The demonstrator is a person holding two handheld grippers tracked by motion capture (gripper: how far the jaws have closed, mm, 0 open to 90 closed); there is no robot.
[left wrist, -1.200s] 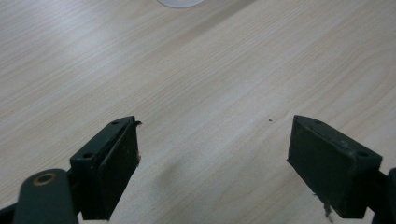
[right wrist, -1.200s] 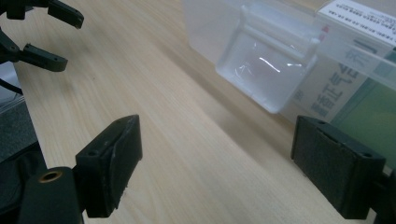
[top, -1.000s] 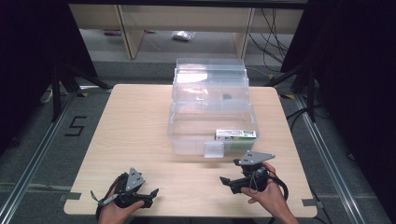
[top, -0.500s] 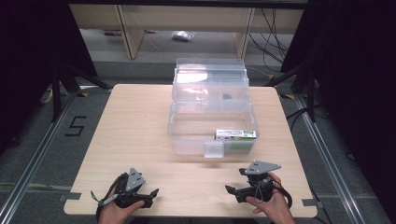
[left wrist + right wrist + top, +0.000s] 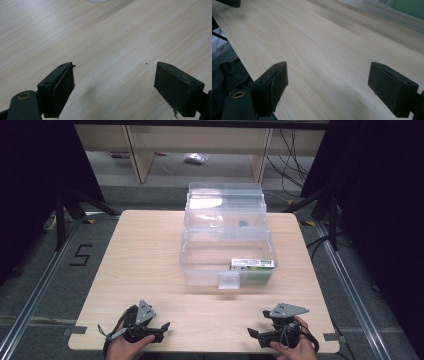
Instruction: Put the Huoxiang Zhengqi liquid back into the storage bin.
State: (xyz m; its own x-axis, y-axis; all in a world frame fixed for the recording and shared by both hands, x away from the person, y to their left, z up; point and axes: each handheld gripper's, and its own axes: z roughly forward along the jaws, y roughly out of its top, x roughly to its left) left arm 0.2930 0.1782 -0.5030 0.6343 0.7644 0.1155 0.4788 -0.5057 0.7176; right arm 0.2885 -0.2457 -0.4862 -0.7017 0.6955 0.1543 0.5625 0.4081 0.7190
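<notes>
A clear plastic box (image 5: pixel 226 251) stands open in the middle of the wooden table (image 5: pixel 150 260), its lid tipped up at the back. A green and white packet (image 5: pixel 253 265) lies inside at the front right. My left gripper (image 5: pixel 162 326) rests near the front left edge, open, with bare wood between its jaws (image 5: pixel 113 85). My right gripper (image 5: pixel 252 333) sits at the front right edge, open and holding nothing (image 5: pixel 327 85). The box's front wall and the packet (image 5: pixel 409 7) appear blurred at the top right of the right gripper view.
A shelf unit (image 5: pixel 200 140) stands behind the table with a small bag (image 5: pixel 194 158) on the floor beneath it. Metal rails (image 5: pixel 35 290) run along both sides. A "5" (image 5: pixel 80 255) is marked on the floor at the left. Cables (image 5: pixel 295 150) hang at the back right.
My right gripper has drawn back from near the box to the front edge of the table. The left gripper has stayed where it was.
</notes>
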